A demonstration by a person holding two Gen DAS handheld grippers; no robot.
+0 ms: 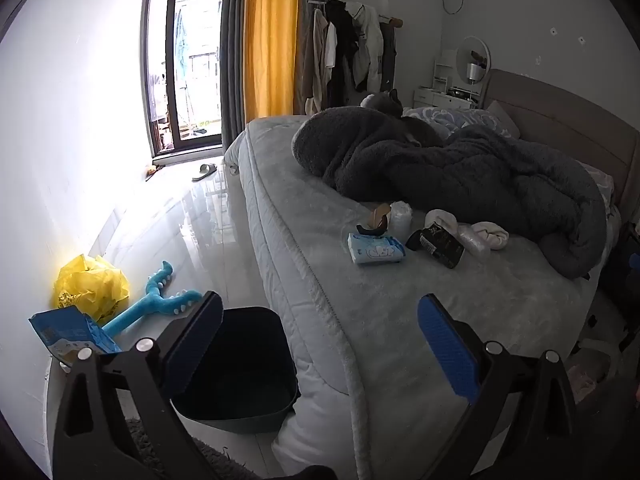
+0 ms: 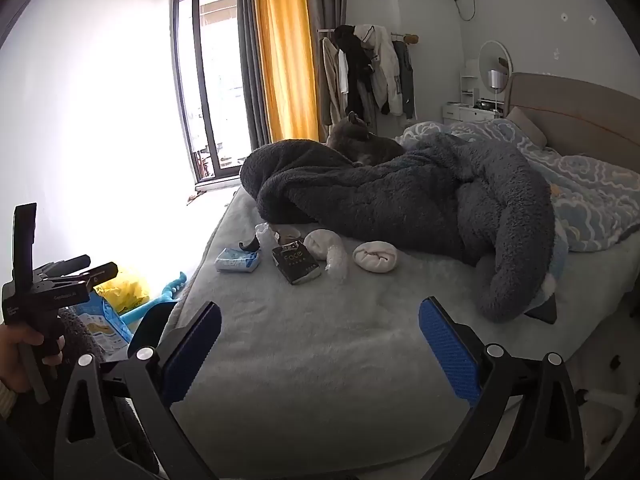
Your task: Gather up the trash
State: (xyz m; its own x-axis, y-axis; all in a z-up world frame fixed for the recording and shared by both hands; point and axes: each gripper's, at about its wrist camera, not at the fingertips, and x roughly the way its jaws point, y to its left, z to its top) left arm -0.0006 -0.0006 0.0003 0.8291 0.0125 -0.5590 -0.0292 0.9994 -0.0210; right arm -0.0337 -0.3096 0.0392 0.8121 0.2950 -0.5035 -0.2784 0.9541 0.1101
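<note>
- On the bed, near its left edge, your litter sits in a loose cluster: blue tissue pack, black wrapper, clear crinkled plastic.
- Both claws are spread wide and empty: left claw, right claw.
- Expect everything to be light and soft; the plastic looks slippery and will crush.
- Pinch the tissue pack across its short sides.
- Your black bin stands on the floor against the bed.

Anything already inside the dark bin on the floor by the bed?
The bin looks empty where its inside shows. The left gripper finger hides its near left corner, so that part is unchecked.
</note>
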